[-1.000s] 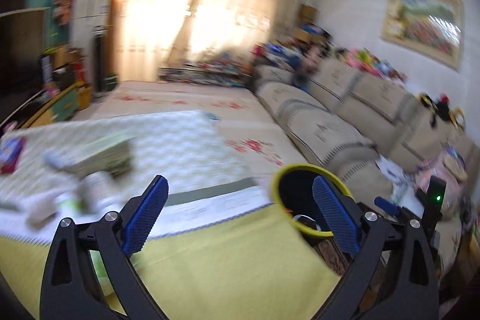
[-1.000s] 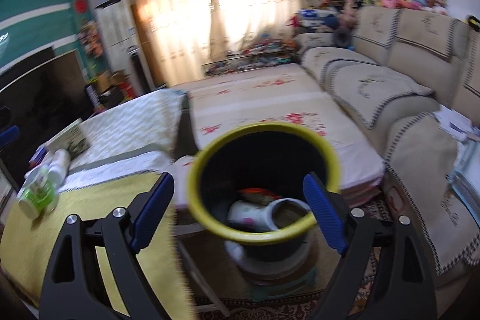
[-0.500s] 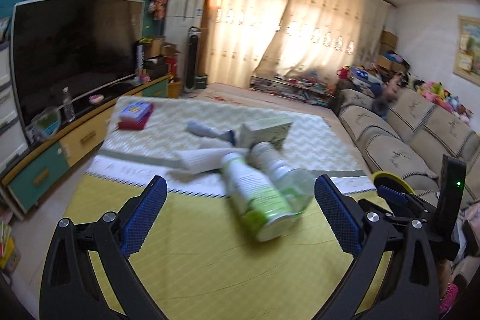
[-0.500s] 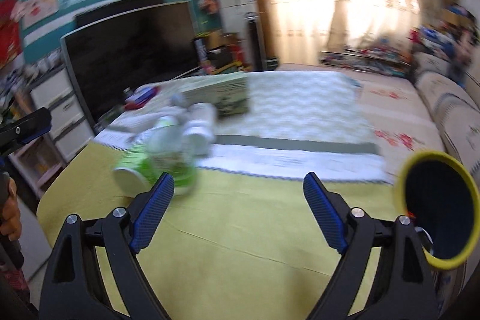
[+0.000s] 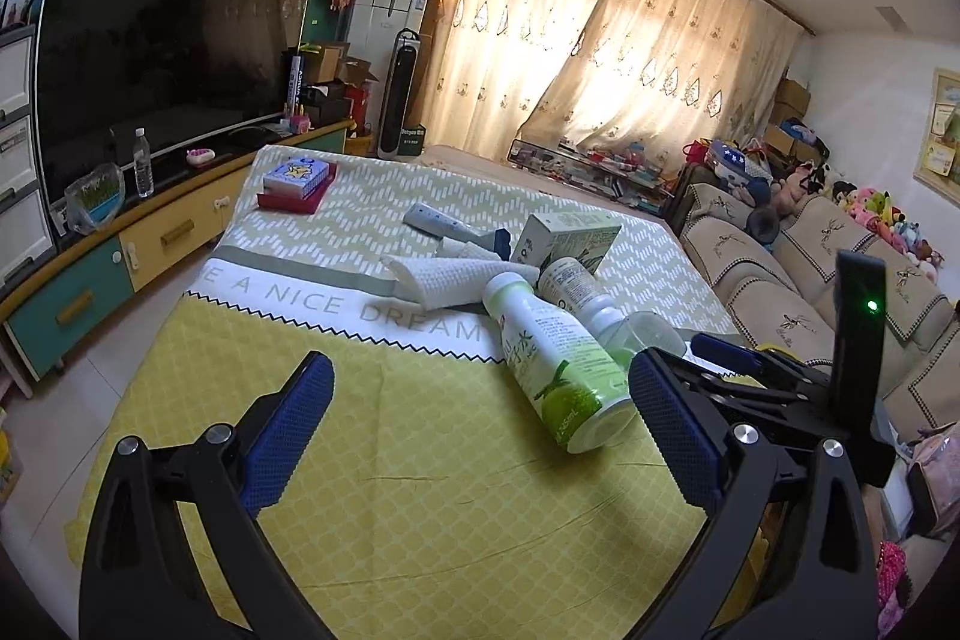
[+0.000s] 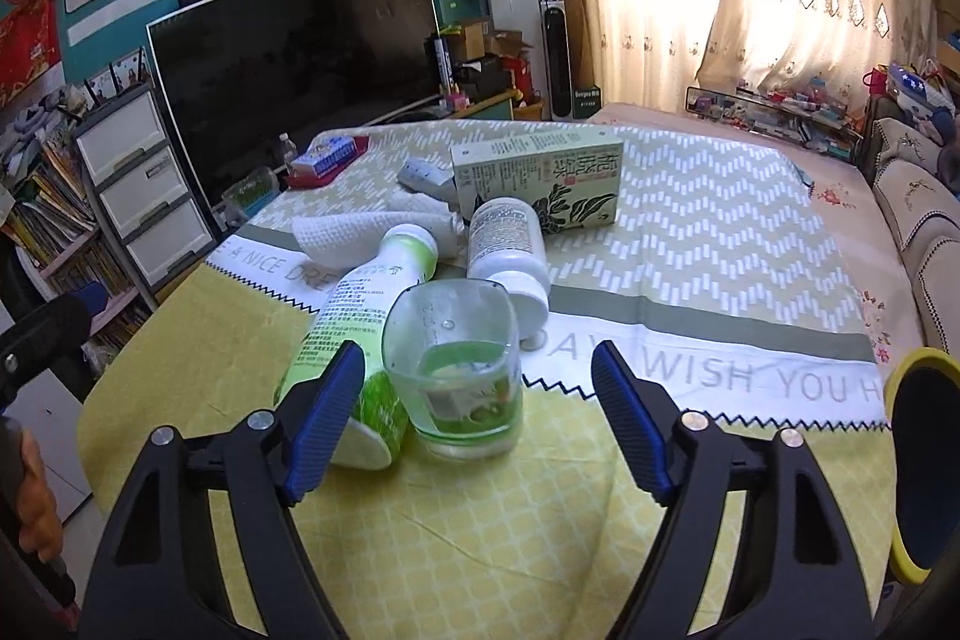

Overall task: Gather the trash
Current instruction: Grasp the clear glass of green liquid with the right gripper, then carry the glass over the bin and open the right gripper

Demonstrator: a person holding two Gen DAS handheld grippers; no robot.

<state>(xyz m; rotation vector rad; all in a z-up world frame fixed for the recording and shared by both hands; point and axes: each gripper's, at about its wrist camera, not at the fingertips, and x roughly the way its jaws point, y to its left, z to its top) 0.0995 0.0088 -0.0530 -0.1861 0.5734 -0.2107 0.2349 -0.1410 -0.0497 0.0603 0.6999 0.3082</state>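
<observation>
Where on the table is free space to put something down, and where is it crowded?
Free: the yellow cloth before the green-label bottle, and the zigzag cloth right of the tea carton. Crowded: the middle, where bottles, clear bottle, white towel and carton touch.

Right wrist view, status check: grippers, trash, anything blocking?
Left gripper and right gripper open, empty. Clear bottle lies nearest right gripper, touching green bottle. Yellow-rimmed bin at table's right edge. Path unobstructed.

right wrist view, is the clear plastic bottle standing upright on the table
No, the clear plastic bottle lies on its side on the yellow tablecloth, base toward the camera, beside the green-labelled bottle.
</observation>
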